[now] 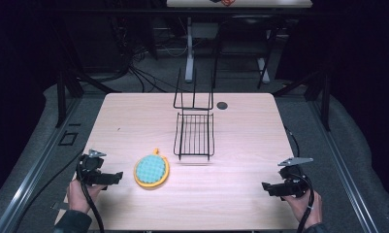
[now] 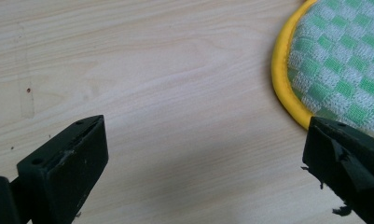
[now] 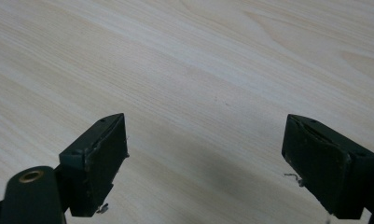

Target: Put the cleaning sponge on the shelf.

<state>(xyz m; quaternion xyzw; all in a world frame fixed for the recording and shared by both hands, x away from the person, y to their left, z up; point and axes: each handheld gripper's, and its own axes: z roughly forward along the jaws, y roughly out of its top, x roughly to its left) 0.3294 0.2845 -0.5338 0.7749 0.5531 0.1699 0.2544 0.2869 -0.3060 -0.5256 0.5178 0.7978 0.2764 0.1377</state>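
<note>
A round pot holder (image 1: 152, 171) with a green-and-white checked face and a yellow rim lies flat on the wooden table (image 1: 240, 131), left of centre. My left gripper (image 1: 118, 176) is just to its left, open, low over the wood. In the left gripper view the pot holder (image 2: 343, 65) fills the upper right corner, its yellow edge close to the right-hand jaw, and nothing sits between the jaws. My right gripper (image 1: 266, 187) is open near the table's front right, with bare wood between its fingers. A black wire rack (image 1: 194, 128) stands behind the pot holder.
The wire rack has tall upright prongs at its far end. A small dark round spot (image 1: 222, 105) marks the table to the right of the rack. Dark floor, cables and another table's legs lie beyond the far edge.
</note>
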